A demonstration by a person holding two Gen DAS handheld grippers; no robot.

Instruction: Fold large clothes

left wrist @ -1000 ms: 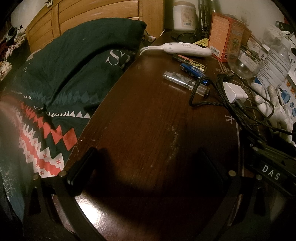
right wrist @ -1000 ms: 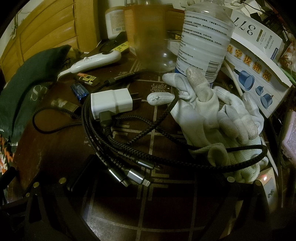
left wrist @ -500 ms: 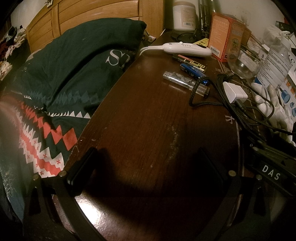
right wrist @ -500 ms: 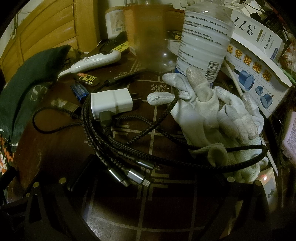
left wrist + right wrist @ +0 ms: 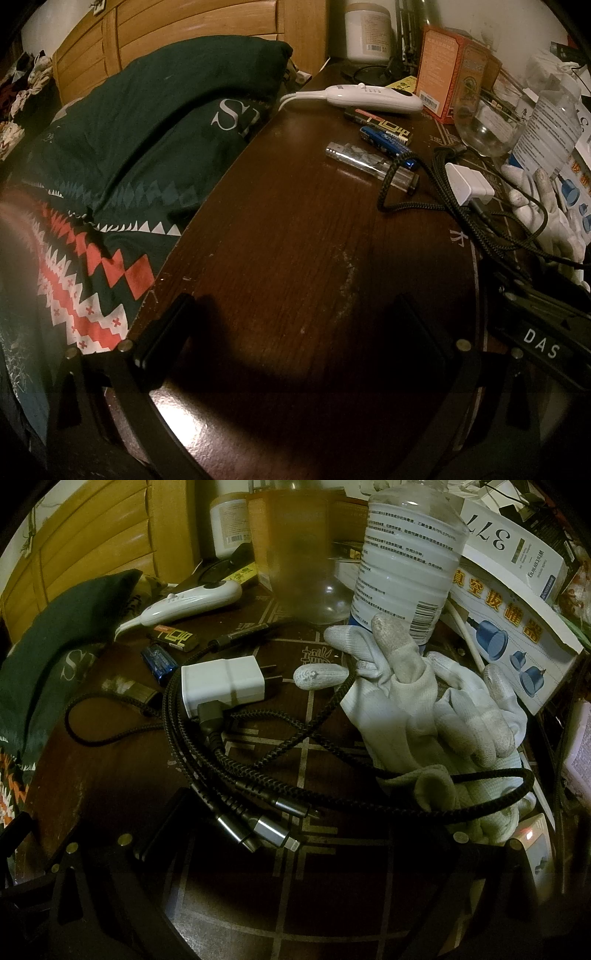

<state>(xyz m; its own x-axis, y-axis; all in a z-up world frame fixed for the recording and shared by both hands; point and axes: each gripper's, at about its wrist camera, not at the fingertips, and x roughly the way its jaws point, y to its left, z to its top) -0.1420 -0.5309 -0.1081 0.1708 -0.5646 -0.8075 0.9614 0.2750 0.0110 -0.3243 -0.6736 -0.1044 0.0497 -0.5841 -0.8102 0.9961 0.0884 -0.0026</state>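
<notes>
A dark green cloth [image 5: 140, 122] with white letters and a red and white zigzag pattern lies bunched on the bed at the left, beside the dark wooden table [image 5: 295, 240]. Its green edge [image 5: 44, 646] also shows at the far left of the right wrist view. My left gripper [image 5: 291, 328] rests low over the bare table top, open and empty, to the right of the cloth. My right gripper [image 5: 299, 819] is open too, over a tangle of black braided cables [image 5: 229, 746], holding nothing.
The back of the table is crowded: a white handheld controller [image 5: 373, 98], lighters [image 5: 369, 162], a white charger plug [image 5: 221, 683], white work gloves [image 5: 424, 701], a plastic bottle [image 5: 406, 561], a glass jar [image 5: 487, 125], and boxes [image 5: 447, 74]. A wooden headboard [image 5: 184, 33] stands behind the cloth.
</notes>
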